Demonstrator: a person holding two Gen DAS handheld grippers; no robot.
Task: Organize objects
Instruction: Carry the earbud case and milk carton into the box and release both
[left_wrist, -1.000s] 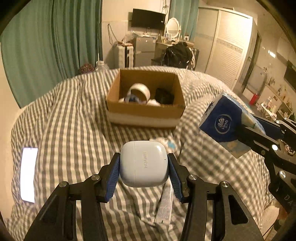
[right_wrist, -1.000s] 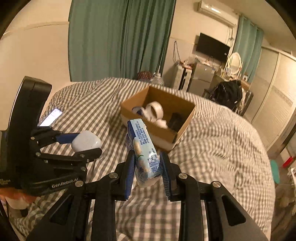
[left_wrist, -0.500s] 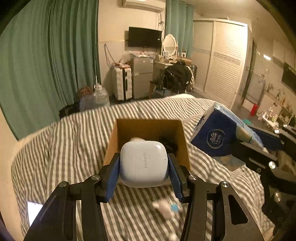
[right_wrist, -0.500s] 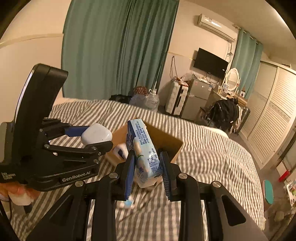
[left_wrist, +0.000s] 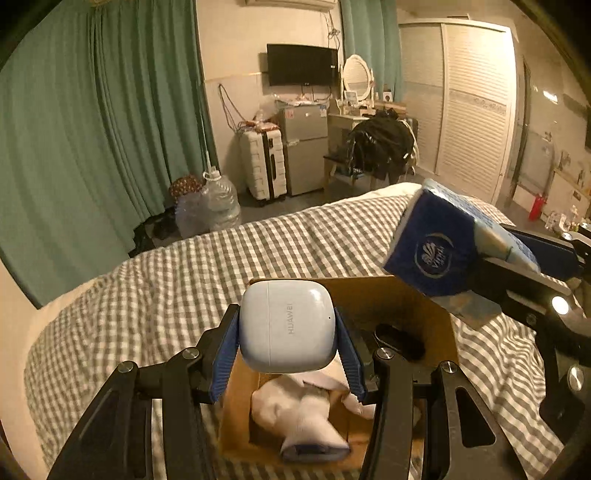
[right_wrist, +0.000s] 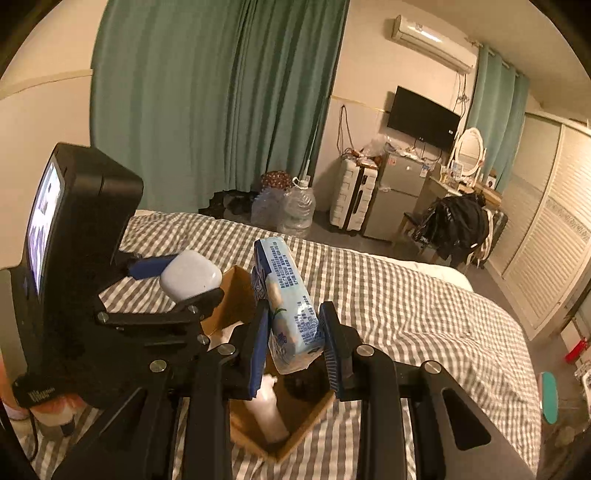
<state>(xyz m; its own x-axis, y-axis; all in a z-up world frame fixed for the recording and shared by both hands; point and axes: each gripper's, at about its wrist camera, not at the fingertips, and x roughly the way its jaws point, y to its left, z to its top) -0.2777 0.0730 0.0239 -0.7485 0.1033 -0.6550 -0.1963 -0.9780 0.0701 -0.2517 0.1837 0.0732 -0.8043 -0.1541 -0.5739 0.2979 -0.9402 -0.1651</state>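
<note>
Left gripper (left_wrist: 288, 328) pinches a white rounded earbud case (left_wrist: 287, 325); right gripper (right_wrist: 293, 334) pinches a blue tissue pack (right_wrist: 286, 299), long axis pointing forward-up, above the open cardboard box (left_wrist: 402, 295).

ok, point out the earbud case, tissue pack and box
earbud case (left_wrist: 287, 329), left wrist view, front face
tissue pack (right_wrist: 291, 306), right wrist view, printed side
box (left_wrist: 384, 295), left wrist view, far inner wall

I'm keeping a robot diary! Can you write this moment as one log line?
left tongs: shut on earbud case | right tongs: shut on tissue pack | both above cardboard box | nothing released
</note>
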